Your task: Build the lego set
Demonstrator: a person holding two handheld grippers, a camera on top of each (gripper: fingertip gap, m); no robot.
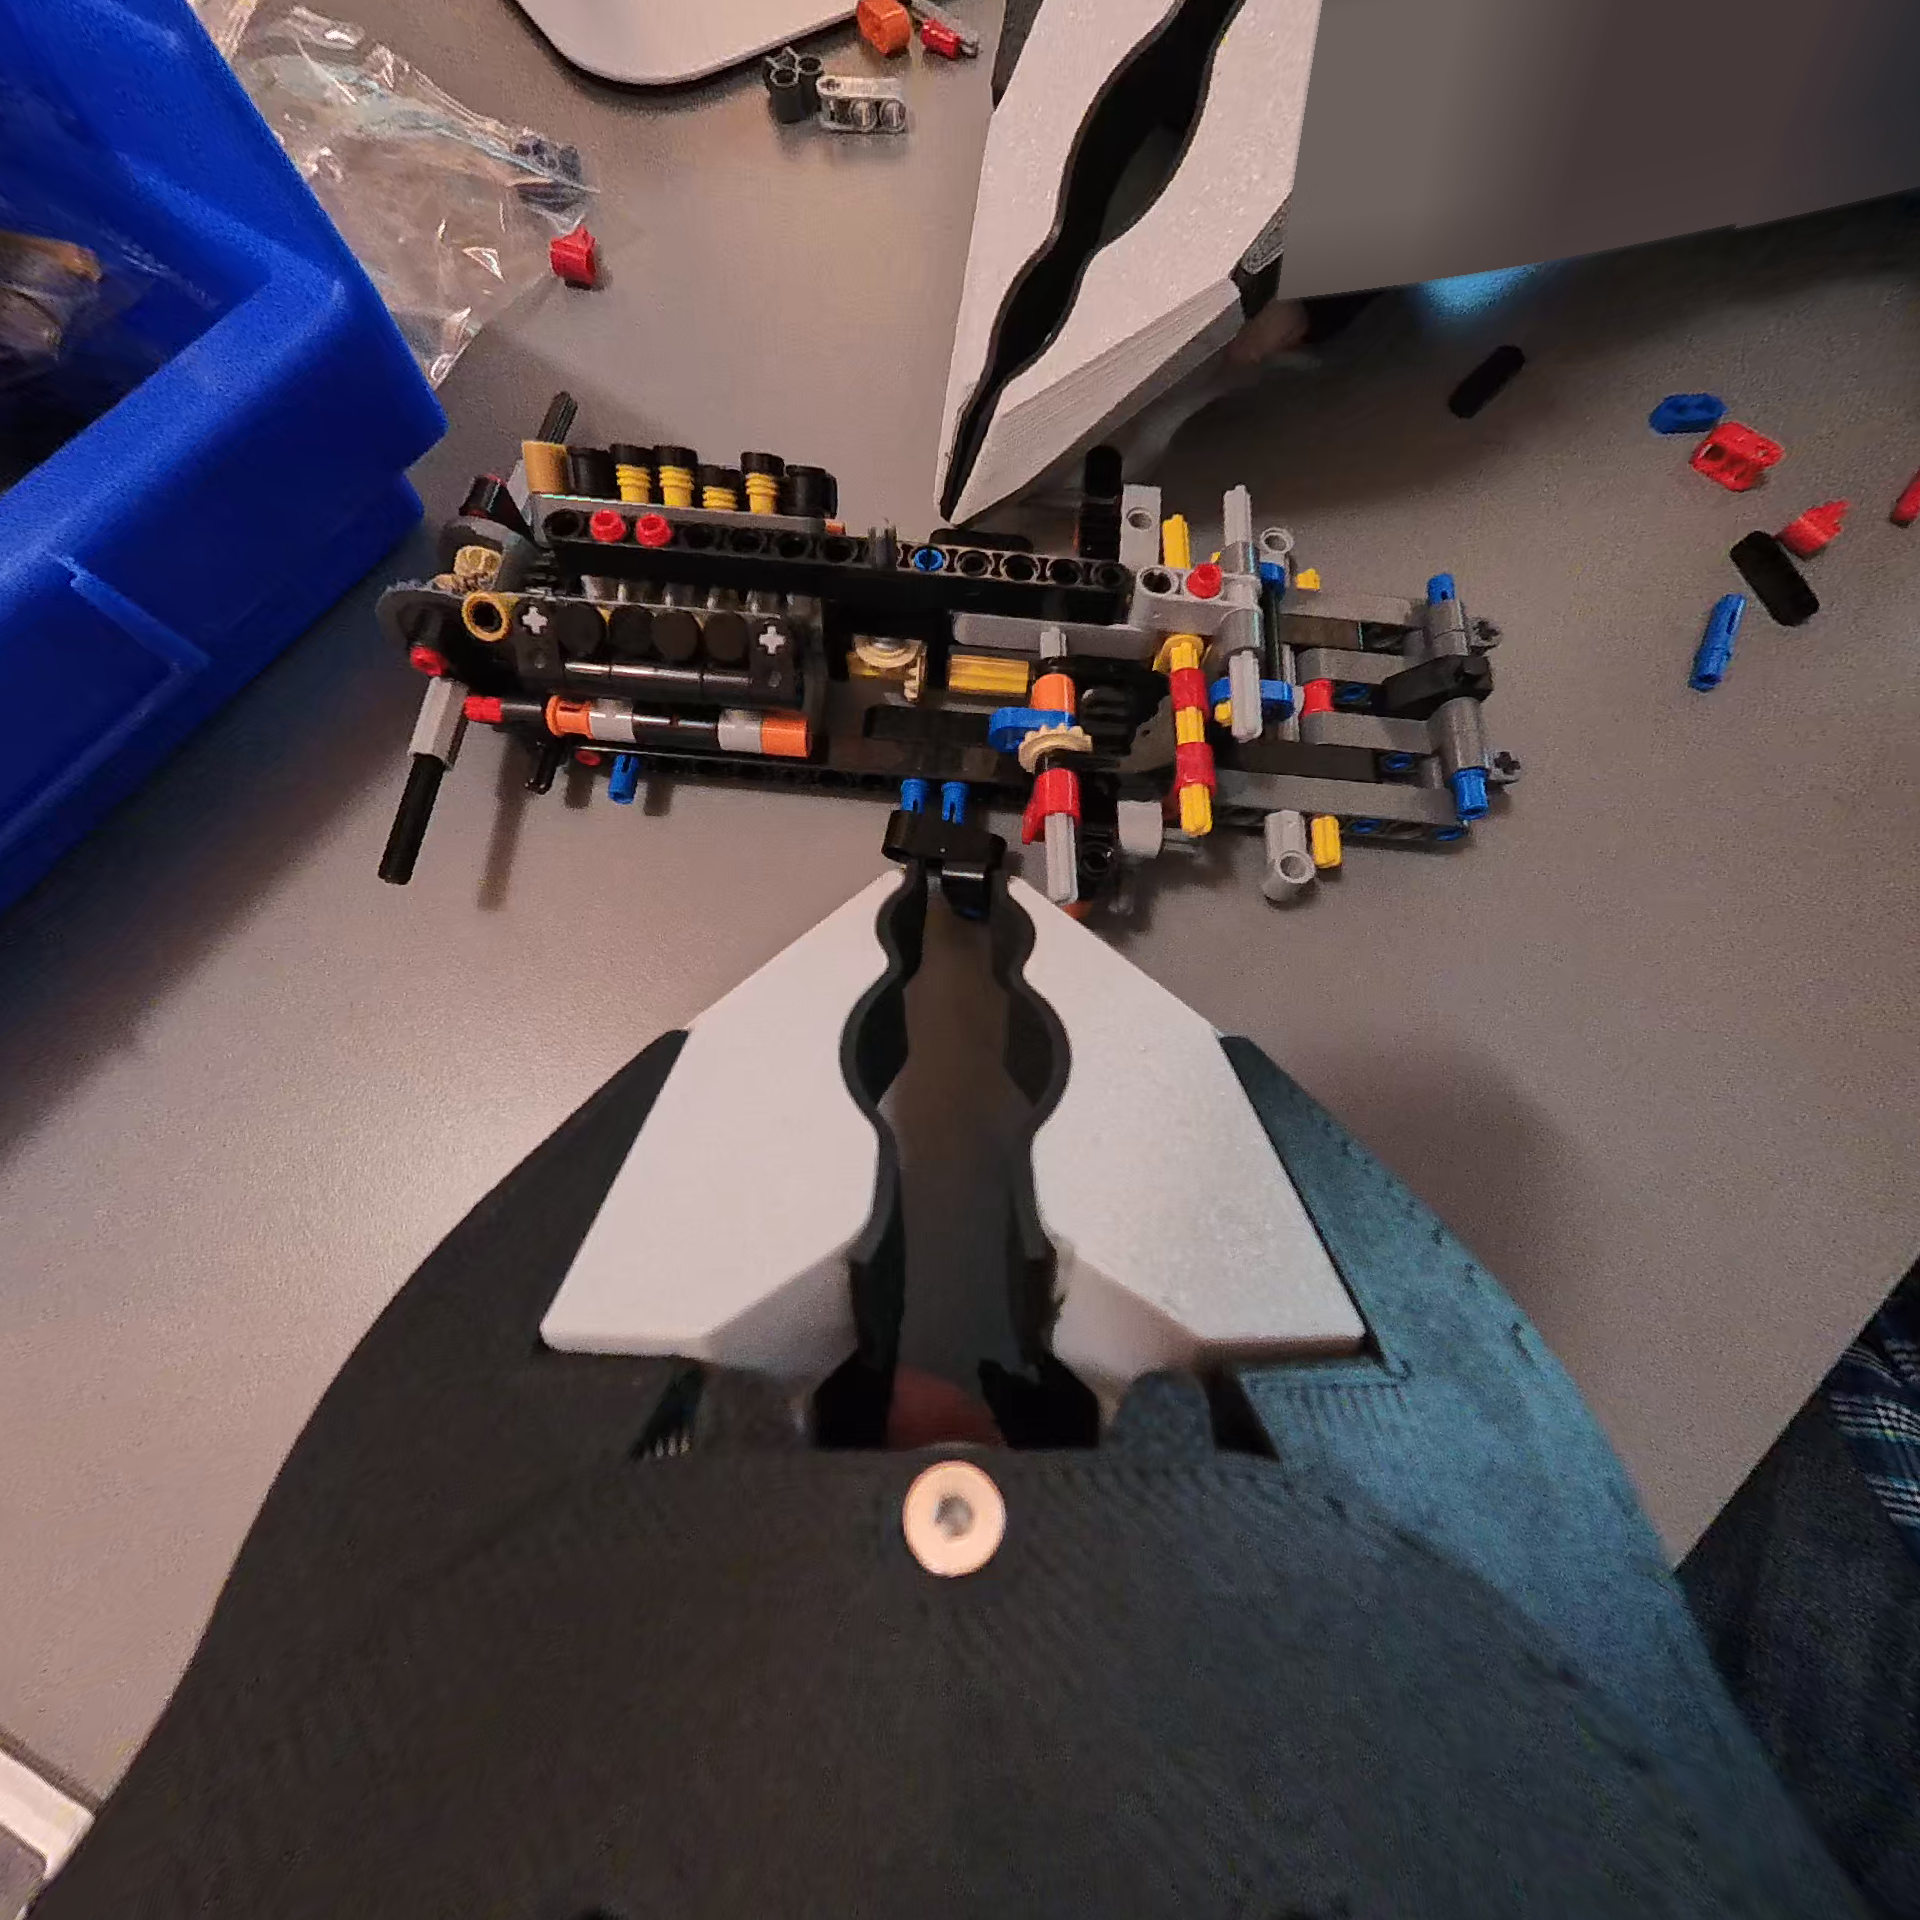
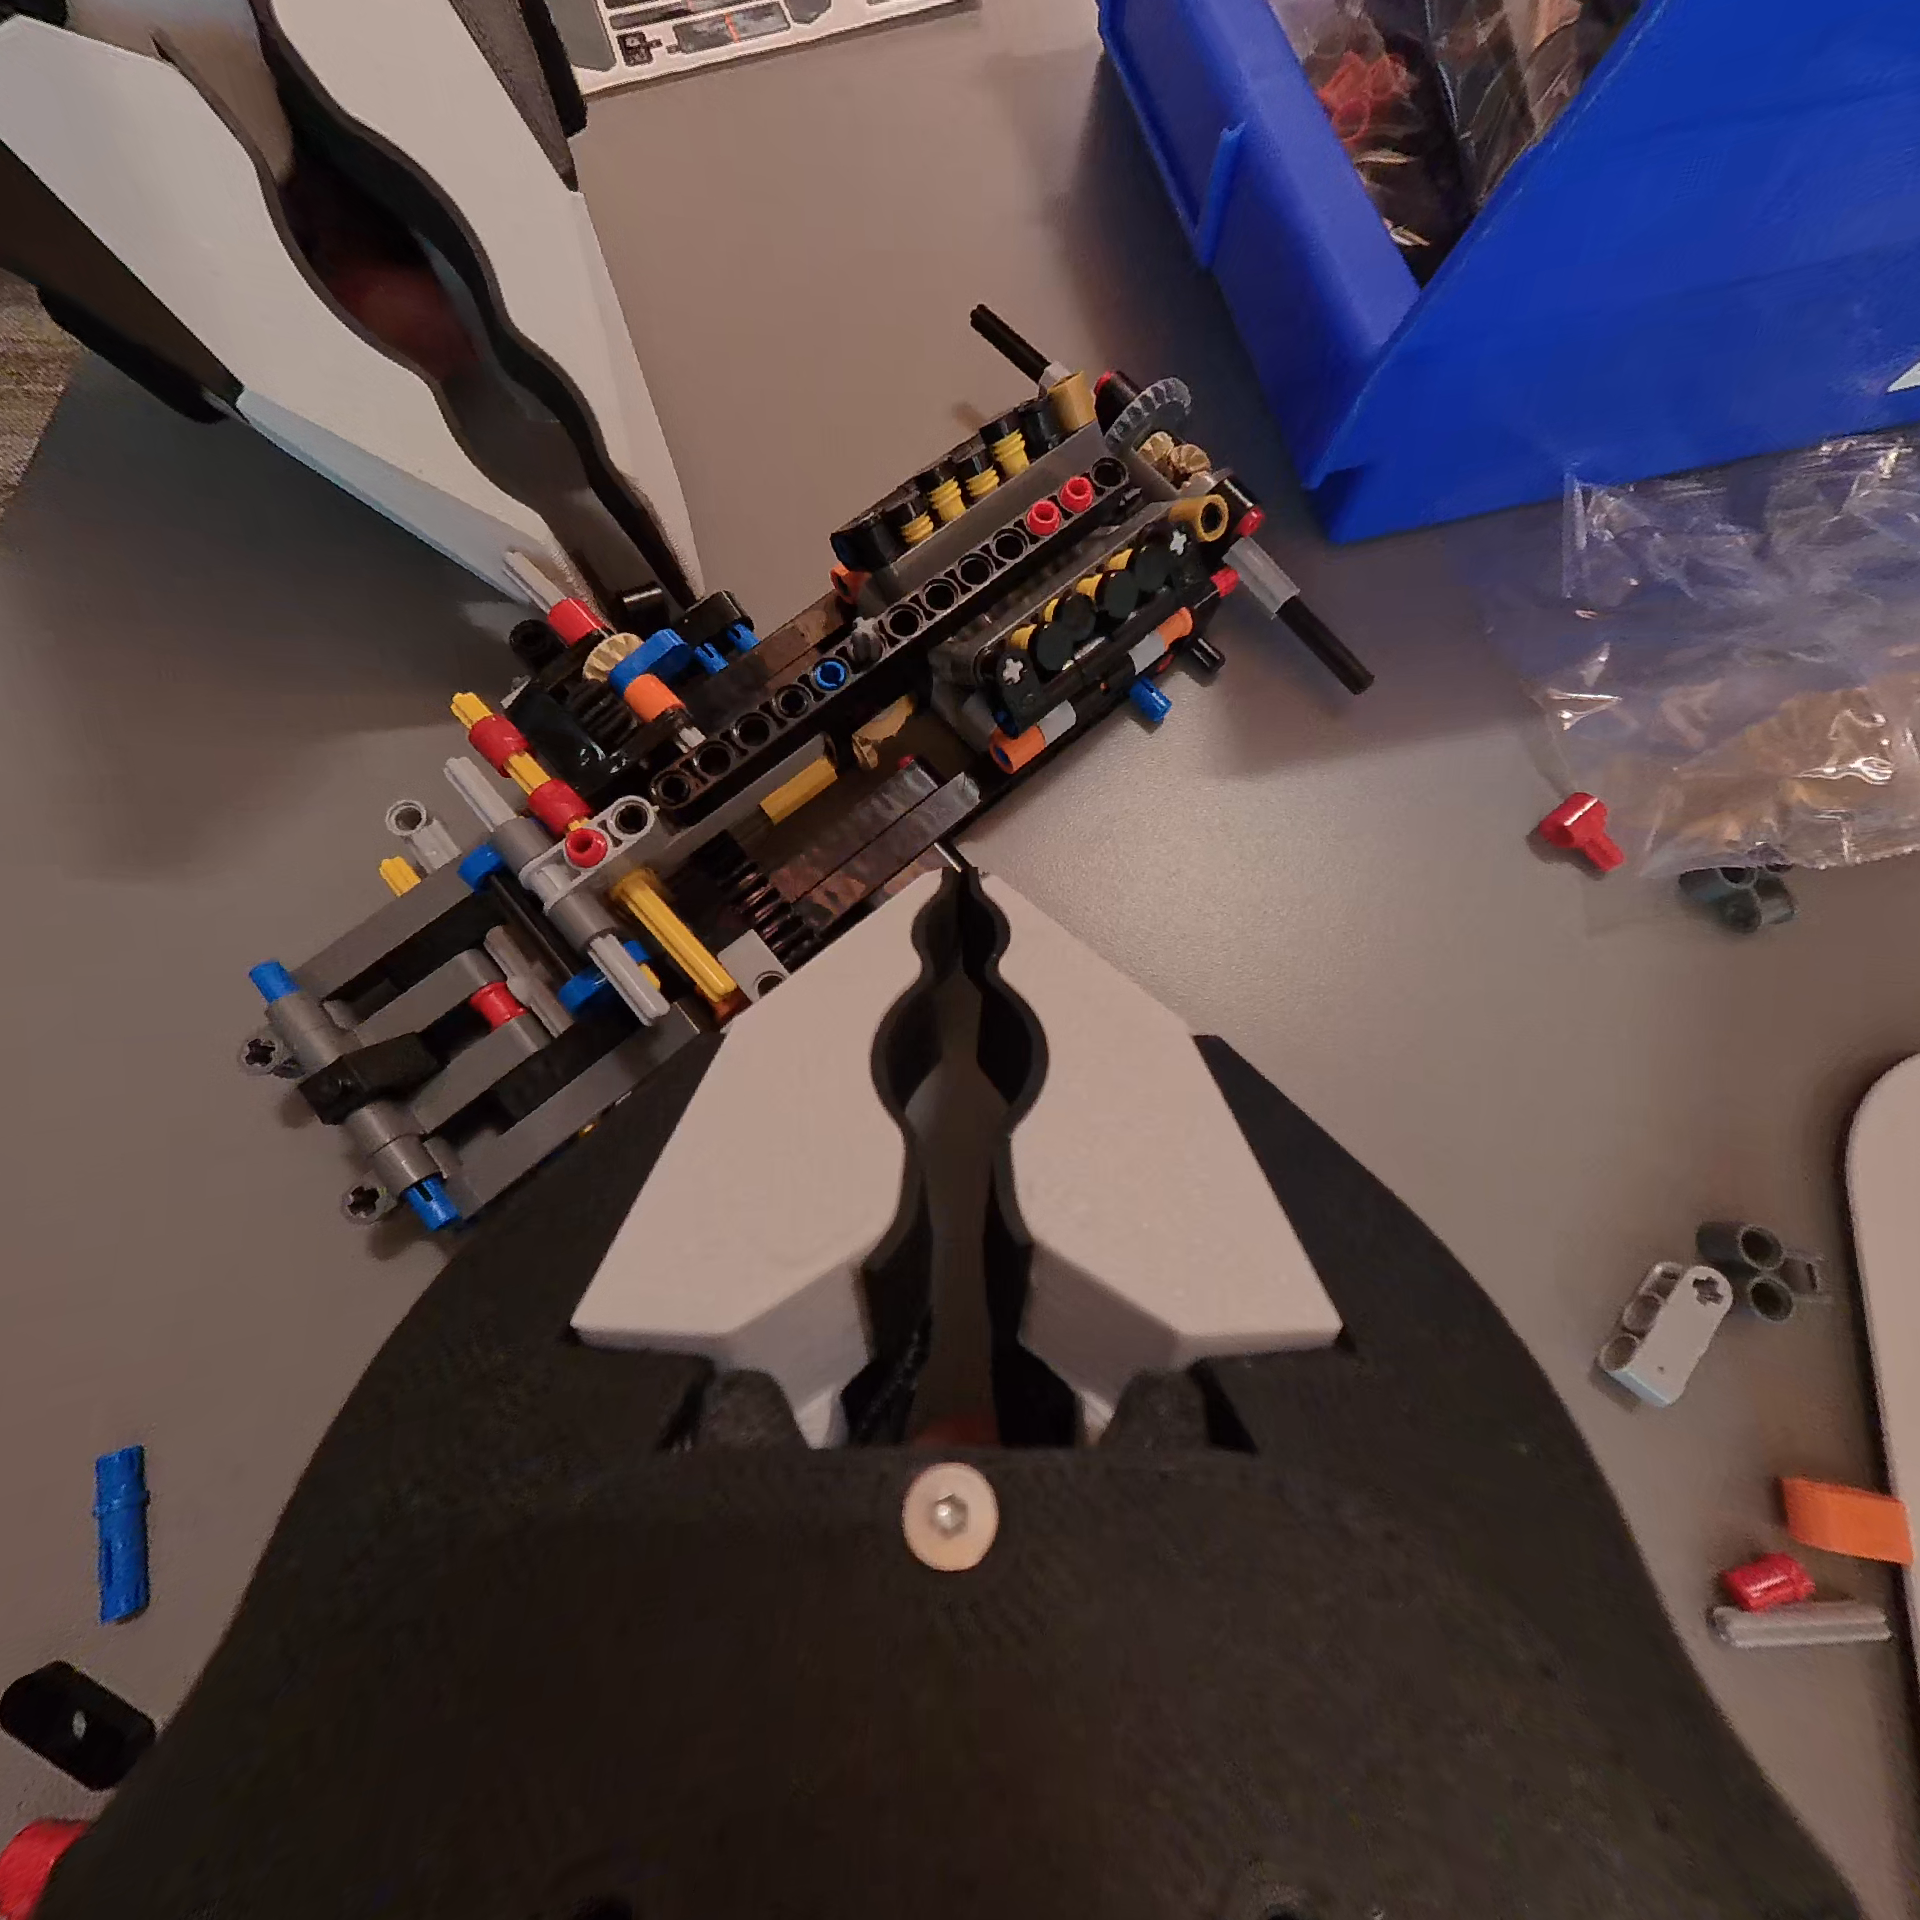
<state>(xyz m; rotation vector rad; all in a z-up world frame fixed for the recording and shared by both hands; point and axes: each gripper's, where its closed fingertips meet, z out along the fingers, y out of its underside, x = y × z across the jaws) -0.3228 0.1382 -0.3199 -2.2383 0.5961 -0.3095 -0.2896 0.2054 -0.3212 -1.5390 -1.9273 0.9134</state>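
A big blue bin (image 1: 177,436) sits on the grey table (image 1: 312,1039), at the left end of the long lego car frame (image 1: 935,665). Just behind that end of the frame lies a crinkly clear bag (image 1: 416,177), and a small red piece (image 1: 574,256) rests beside the bag. The frame lies flat in the middle of the table, with yellow, red, blue and orange bits stuck all along it. At the near side of the frame, close to its middle, the left gripper (image 1: 951,883) pinches a small black piece (image 1: 945,847) between its tips; that piece touches two blue pegs (image 1: 932,795) that poke out of the frame. On the far side of the frame, the right gripper (image 1: 951,509) points down at the frame's edge, and its tips touch each other with nothing held between them. Past the right end of the frame, loose blue, red and black pieces (image 1: 1756,520) are scattered on the table. From the right gripper's own camera, its closed tips (image 2: 961,883) sit right against the grey side of the frame (image 2: 727,769), and more loose pieces (image 2: 1704,1309) lie off to the right of the frame, near a pale board (image 2: 1886,1299).
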